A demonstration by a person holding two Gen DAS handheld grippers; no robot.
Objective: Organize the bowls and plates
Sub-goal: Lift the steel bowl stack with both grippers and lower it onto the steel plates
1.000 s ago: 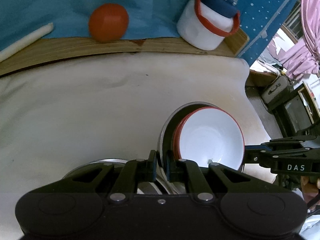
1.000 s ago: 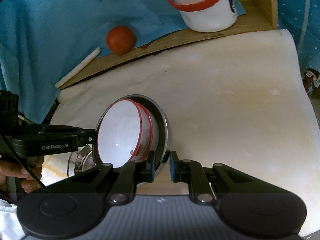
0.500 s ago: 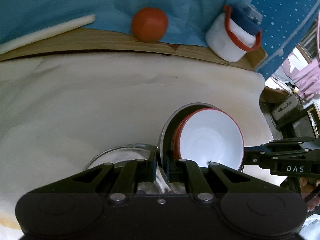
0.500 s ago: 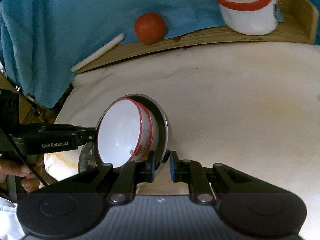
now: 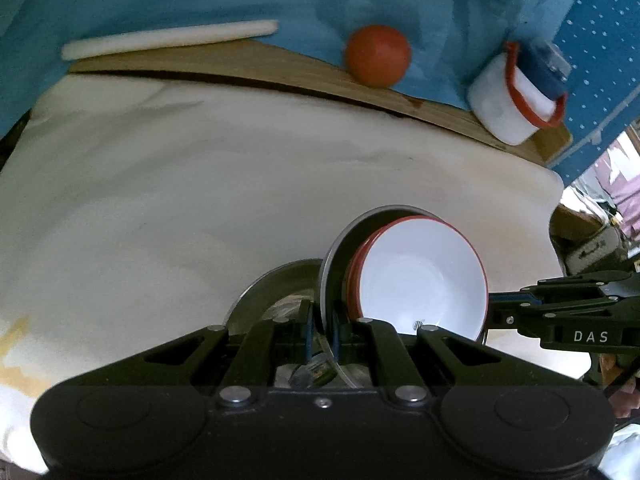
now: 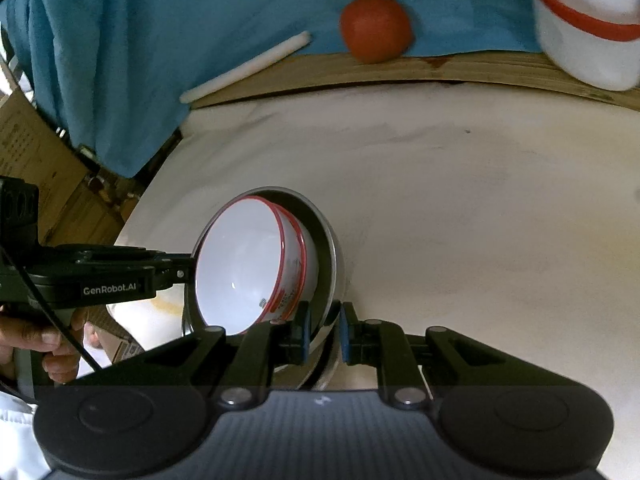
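A steel dish [image 5: 335,252] carries two nested white bowls with red rims [image 5: 420,276]. My left gripper [image 5: 322,336] is shut on the dish's near rim. My right gripper [image 5: 491,307] comes in from the right and grips the opposite rim. In the right wrist view my right gripper [image 6: 323,332] is shut on the steel dish [image 6: 335,256], the white bowls [image 6: 244,268] lie inside it, and my left gripper [image 6: 187,268] holds the far side. A second steel plate [image 5: 272,286] lies on the cloth under my left fingers.
A cream cloth [image 5: 200,200] covers the table. Along the back a wooden board [image 5: 240,64] holds a white stick [image 5: 168,38], a red tomato [image 5: 378,55] and a white jar with a red handle [image 5: 506,108]. Blue cloth hangs behind. A hand [image 6: 40,340] holds the left gripper.
Both grippers have carried the dish with the bowls leftwards across the table. The tomato and jar slid to the right in both views, and the second steel plate came further into sight.
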